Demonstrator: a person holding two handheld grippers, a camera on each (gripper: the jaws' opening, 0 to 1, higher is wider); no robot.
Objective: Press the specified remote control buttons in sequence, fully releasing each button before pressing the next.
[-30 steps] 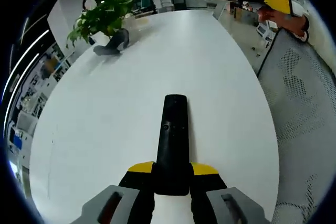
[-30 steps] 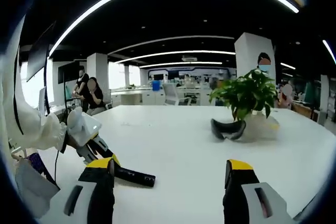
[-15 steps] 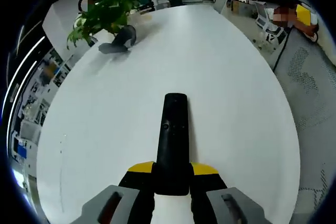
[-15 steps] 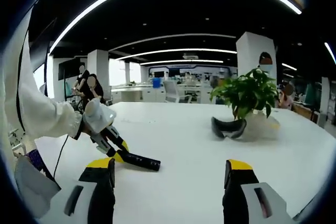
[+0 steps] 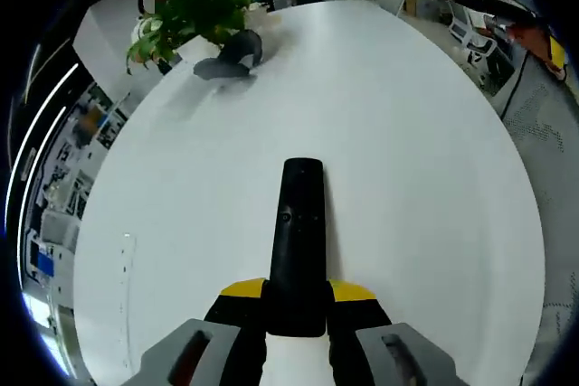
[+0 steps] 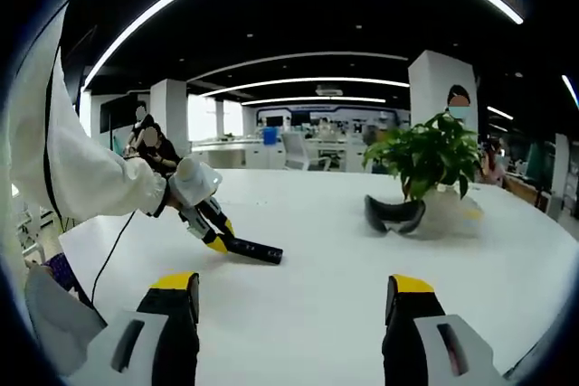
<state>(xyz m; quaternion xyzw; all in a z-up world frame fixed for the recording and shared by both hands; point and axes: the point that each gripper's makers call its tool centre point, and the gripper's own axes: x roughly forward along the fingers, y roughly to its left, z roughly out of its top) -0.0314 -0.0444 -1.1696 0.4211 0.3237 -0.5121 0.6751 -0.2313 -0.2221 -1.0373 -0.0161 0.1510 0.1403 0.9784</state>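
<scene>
In the left gripper view, the near end of the slim black rectangular remote control (image 5: pixel 298 241) is hidden between the yellow-tipped fingers of the left tool (image 5: pixel 298 300), and its buttons are too small to tell apart. In the right gripper view the same remote is a thin dark bar, its rear end covered by that tool. The pot of the leafy green plant (image 6: pixel 425 155) sits partly behind a dark curved object (image 6: pixel 394 215) whose kind cannot be made out.
</scene>
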